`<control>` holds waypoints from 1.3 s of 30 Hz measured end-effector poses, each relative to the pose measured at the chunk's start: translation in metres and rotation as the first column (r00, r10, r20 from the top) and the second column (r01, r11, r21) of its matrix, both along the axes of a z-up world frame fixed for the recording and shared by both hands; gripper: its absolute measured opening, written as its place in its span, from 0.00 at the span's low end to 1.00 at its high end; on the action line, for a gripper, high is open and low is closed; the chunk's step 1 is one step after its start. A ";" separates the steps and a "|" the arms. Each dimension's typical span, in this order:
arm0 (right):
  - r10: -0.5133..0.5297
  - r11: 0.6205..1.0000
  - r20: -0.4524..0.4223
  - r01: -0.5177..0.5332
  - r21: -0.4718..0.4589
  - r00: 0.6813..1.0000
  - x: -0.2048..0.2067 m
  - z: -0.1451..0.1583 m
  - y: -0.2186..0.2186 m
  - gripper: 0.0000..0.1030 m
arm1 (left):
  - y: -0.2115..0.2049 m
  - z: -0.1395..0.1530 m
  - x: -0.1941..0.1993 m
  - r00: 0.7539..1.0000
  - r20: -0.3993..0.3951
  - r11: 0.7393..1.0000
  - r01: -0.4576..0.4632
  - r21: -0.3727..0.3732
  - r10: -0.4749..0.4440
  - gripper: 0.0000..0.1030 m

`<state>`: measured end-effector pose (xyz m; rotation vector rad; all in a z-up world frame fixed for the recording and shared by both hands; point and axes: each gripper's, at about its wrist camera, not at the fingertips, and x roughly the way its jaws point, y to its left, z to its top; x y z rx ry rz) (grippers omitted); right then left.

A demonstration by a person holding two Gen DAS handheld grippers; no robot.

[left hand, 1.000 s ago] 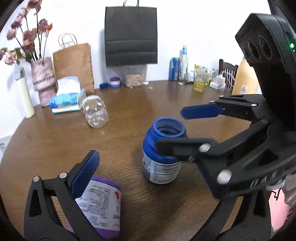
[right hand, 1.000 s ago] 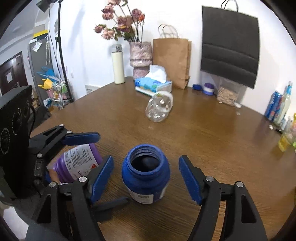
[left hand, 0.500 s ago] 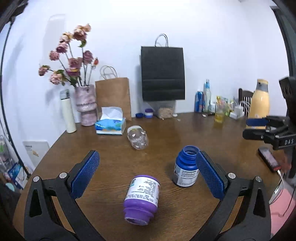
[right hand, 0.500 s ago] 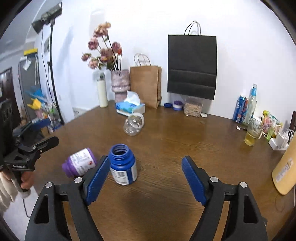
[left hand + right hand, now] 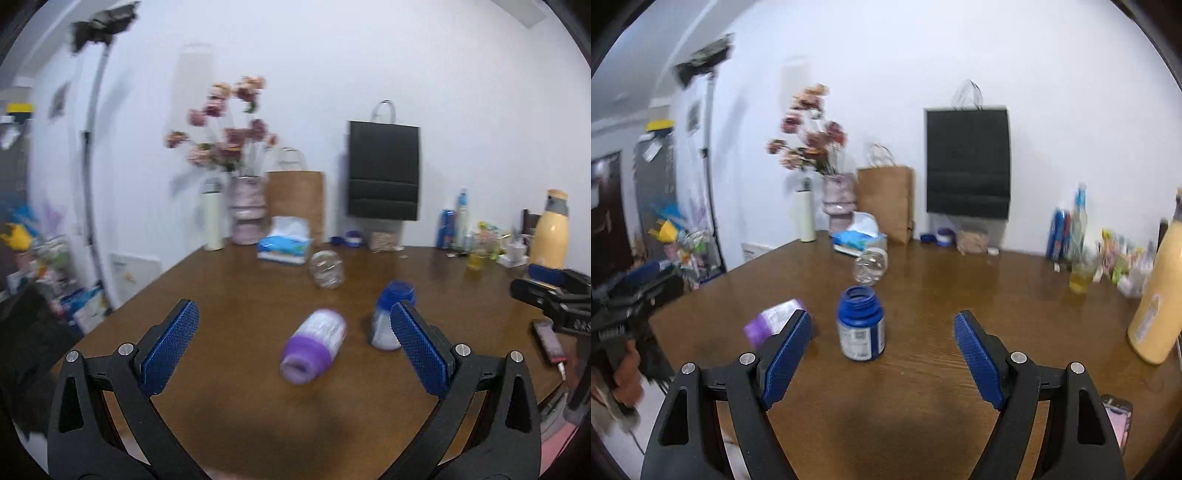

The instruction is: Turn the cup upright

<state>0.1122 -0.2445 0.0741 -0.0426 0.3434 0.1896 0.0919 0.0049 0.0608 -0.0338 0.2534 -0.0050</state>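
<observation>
Both tongs, left (image 5: 293,345) and right (image 5: 882,356), have drawn back from the worktop (image 5: 923,387), jaws apart and empty; blue jar (image 5: 861,323) stands upright, purple jar (image 5: 314,345) lies sideways, likely next.

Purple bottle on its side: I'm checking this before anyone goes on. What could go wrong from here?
1. The purple bottle lies on its side on the table; being round, it might roll if nudged.
2. The blue bottle stands upright and open close beside it, so a reach could tip it.
3. The clear jar also lies on its side.
</observation>
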 end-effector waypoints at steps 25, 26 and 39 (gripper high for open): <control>-0.074 0.997 0.090 0.074 -0.002 0.993 -0.130 -0.049 0.046 0.82 | -0.014 -0.031 -0.127 0.979 0.189 0.994 -0.085 0.063 0.072 1.00; -0.075 0.997 0.092 0.076 -0.004 0.993 -0.131 -0.049 0.047 0.82 | -0.014 -0.030 -0.126 0.979 0.189 0.994 -0.084 0.064 0.071 1.00; -0.064 0.998 0.088 0.065 -0.003 0.994 -0.125 -0.049 0.047 0.82 | -0.014 -0.031 -0.127 0.980 0.193 0.996 -0.063 0.070 0.049 1.00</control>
